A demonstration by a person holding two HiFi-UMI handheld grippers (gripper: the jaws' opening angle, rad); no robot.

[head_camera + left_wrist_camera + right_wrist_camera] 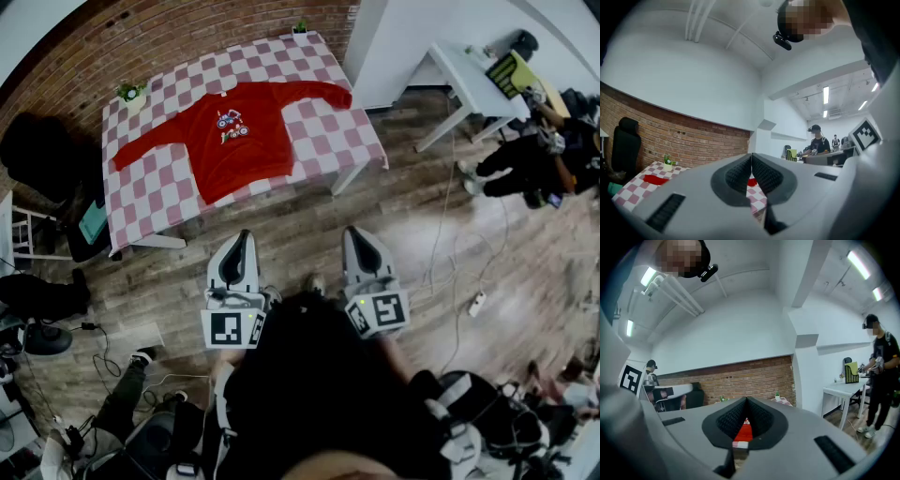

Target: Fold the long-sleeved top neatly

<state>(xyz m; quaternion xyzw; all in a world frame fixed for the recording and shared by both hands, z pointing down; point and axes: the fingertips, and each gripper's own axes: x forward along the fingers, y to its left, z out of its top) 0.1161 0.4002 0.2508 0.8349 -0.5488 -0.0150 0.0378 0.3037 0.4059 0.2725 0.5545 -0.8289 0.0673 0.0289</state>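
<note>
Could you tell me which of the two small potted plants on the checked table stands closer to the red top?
The left plant in the head view, just beside the red top's sleeve; the far-corner plant stands well clear.

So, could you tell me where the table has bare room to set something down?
The checked cloth is bare at the near-left corner, below one sleeve of the red top, and at the right end, below the other sleeve. The far edge is tighter: a small plant by each corner.
</note>
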